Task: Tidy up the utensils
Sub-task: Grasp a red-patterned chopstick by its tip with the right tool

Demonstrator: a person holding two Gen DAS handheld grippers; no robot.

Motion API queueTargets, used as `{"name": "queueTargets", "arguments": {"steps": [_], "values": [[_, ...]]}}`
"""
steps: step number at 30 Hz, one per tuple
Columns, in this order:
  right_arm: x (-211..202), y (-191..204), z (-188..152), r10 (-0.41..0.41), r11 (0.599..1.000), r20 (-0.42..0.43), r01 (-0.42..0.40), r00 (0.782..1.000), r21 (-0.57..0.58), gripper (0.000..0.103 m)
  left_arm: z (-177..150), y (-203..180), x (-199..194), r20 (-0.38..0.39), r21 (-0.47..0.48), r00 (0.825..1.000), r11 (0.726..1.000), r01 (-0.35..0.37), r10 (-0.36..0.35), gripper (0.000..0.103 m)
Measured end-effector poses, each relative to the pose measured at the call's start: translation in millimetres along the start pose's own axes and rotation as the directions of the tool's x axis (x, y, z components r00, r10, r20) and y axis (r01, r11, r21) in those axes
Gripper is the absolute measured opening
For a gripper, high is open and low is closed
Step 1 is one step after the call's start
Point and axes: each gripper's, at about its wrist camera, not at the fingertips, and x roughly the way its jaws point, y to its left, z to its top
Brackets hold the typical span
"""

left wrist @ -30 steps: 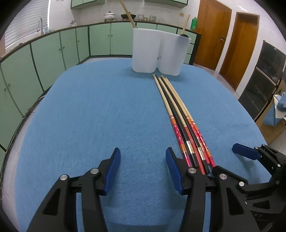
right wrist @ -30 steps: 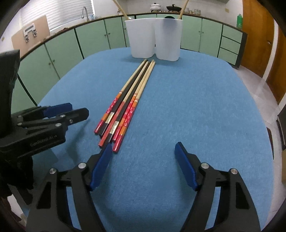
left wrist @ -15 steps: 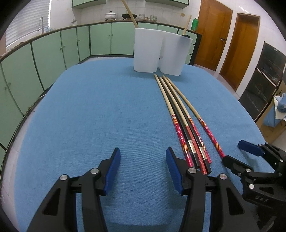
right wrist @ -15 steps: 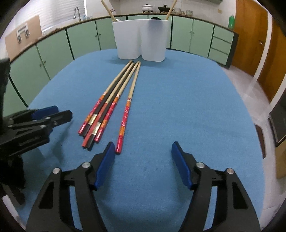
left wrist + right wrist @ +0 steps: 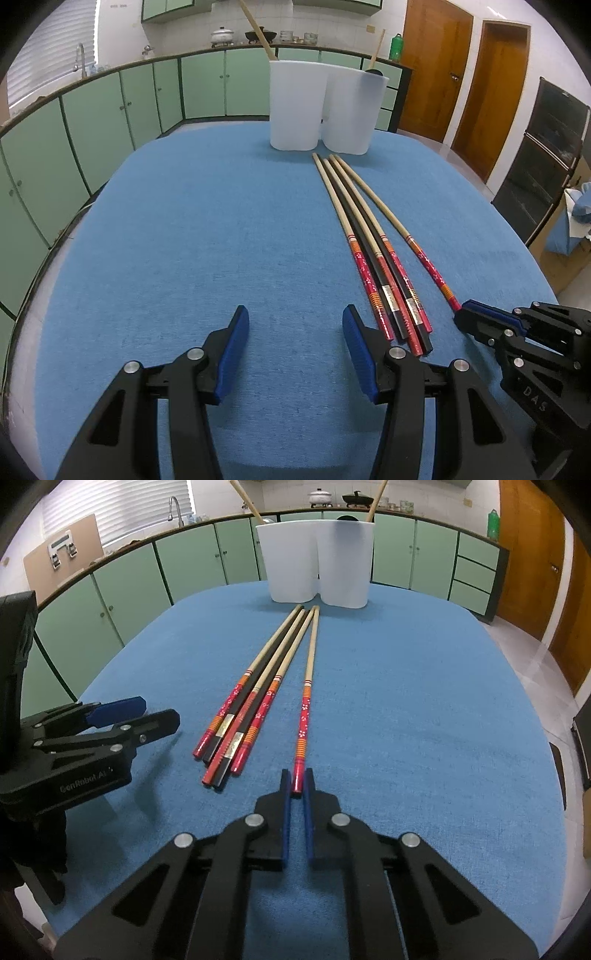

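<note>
Chopsticks (image 5: 236, 731) lie in a bundle on the blue cloth of the table (image 5: 184, 240), red ends toward the cameras, tips pointing to 12 o'clock at a white twin holder (image 5: 321, 107) at the far edge. Two wooden sticks (image 5: 243, 496) lean out of the holder. Round the table run green cabinets (image 5: 110, 110), with a sink tap at 10 o'clock in the left view, pots on the far counter, a green bottle, and brown doors (image 5: 436, 66) at 1 to 2 o'clock.

One chopstick (image 5: 306, 686) lies apart from the bundle, just to its right. The right tongs (image 5: 297, 786) are closed narrowly on its red end, which sits between the blue pads at 12 o'clock in the right view. In the left view these tongs (image 5: 469, 314) show at 4 o'clock, touching that stick's end.

The left tongs (image 5: 295, 332) stand wide and hold nothing; the bundle's red ends lie just beside the right-hand finger, at 2 o'clock from it.

In the right view, white lettering on the left tongs' body reads roughly "GenRobot.AI". In the left view, "DAS" is on the right tongs' body.
</note>
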Motion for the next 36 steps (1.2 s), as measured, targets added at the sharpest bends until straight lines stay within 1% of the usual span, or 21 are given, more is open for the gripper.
{"name": "queueTargets", "arguments": {"steps": [3,5,8,11,14,17,18,23,26,30,36], "values": [[0,-6,1,-0.031,0.999,0.002,0.031,1.000,0.011,0.005,-1,-2,-1,0.000,0.006,1.000,1.000,0.011,-0.011,0.052],[0,-11,2,-0.046,0.999,0.002,0.046,0.999,0.022,0.005,-1,-6,-3,0.001,0.015,0.999,0.999,0.032,-0.032,0.052],[0,-20,2,-0.051,0.998,0.002,0.051,0.999,0.046,0.005,-2,-14,-6,0.000,0.033,0.997,0.996,0.081,-0.081,0.052],[1,-23,1,-0.049,0.997,0.002,0.049,0.999,0.055,0.005,-4,-25,-4,-0.015,0.070,0.995,0.993,0.098,-0.097,0.052],[1,-24,1,-0.051,0.997,0.003,0.051,0.999,0.052,0.005,-6,-30,2,-0.038,0.093,0.997,0.993,0.075,-0.072,0.053],[2,-25,1,-0.048,0.997,0.004,0.048,0.999,0.053,0.005,-6,-30,2,-0.034,0.090,0.997,0.994,0.066,-0.063,0.055],[2,-26,1,-0.048,0.997,0.004,0.048,0.999,0.054,0.005,-6,-29,3,-0.034,0.090,0.999,0.995,0.044,-0.041,0.055],[2,-25,0,-0.047,0.997,0.005,0.046,0.999,0.055,0.005,-8,-23,2,-0.028,0.078,0.999,0.997,-0.016,0.019,0.055],[2,-26,0,-0.042,0.998,0.006,0.042,0.999,0.055,0.007,-9,-17,0,-0.024,0.057,1.000,0.998,-0.018,0.019,0.055],[3,-25,-1,-0.042,0.998,0.006,0.041,0.999,0.055,0.007,-7,-20,3,-0.029,0.064,0.999,0.998,-0.023,0.025,0.056],[2,-26,-1,-0.034,0.998,0.008,0.033,0.999,0.061,0.007,-4,-19,4,-0.030,0.053,0.999,0.999,-0.012,0.014,0.055]]}}
